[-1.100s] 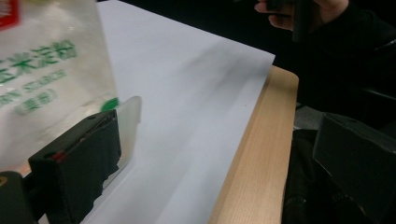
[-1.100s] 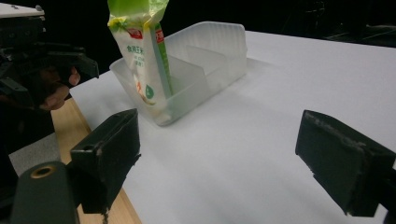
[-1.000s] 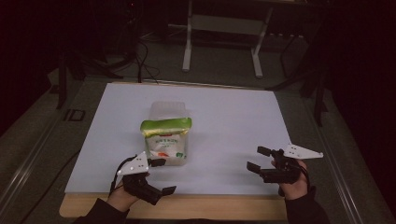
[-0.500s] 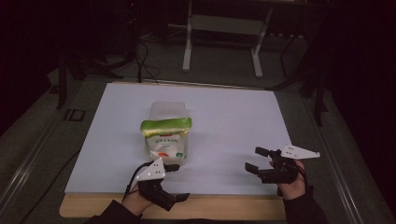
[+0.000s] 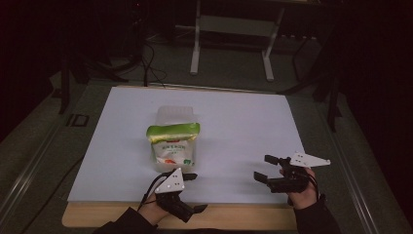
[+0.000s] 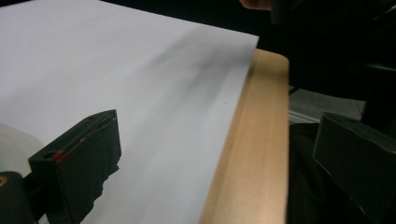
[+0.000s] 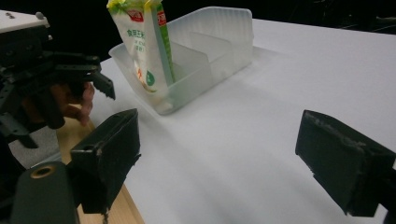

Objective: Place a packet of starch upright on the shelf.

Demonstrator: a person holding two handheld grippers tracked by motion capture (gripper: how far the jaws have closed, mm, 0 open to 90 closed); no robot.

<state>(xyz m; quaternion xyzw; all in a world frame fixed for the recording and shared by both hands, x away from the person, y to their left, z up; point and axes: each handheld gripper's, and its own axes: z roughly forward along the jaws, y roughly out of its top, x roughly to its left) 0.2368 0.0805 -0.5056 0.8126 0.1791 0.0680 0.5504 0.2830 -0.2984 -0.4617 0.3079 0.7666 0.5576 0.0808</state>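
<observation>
A green and white snack bag stands upright in the near end of a clear plastic bin on the white sheet. In the right gripper view the bag leans in the bin. My left gripper is open just in front of the bin, at the table's front edge, with its jaws pointing right. Nothing sits between its jaws. My right gripper is open over the sheet's near right part, pointing left toward the bin. It holds nothing, and its view also catches the left gripper.
The wooden table edge runs along the front below the sheet; it also runs past the left gripper's jaws. Dark floor, cables and a white stand frame lie beyond the table's far side.
My left gripper has drifted right along the front edge and turned its jaws more to the right. The right gripper has barely moved. Bag and bin stay put.
</observation>
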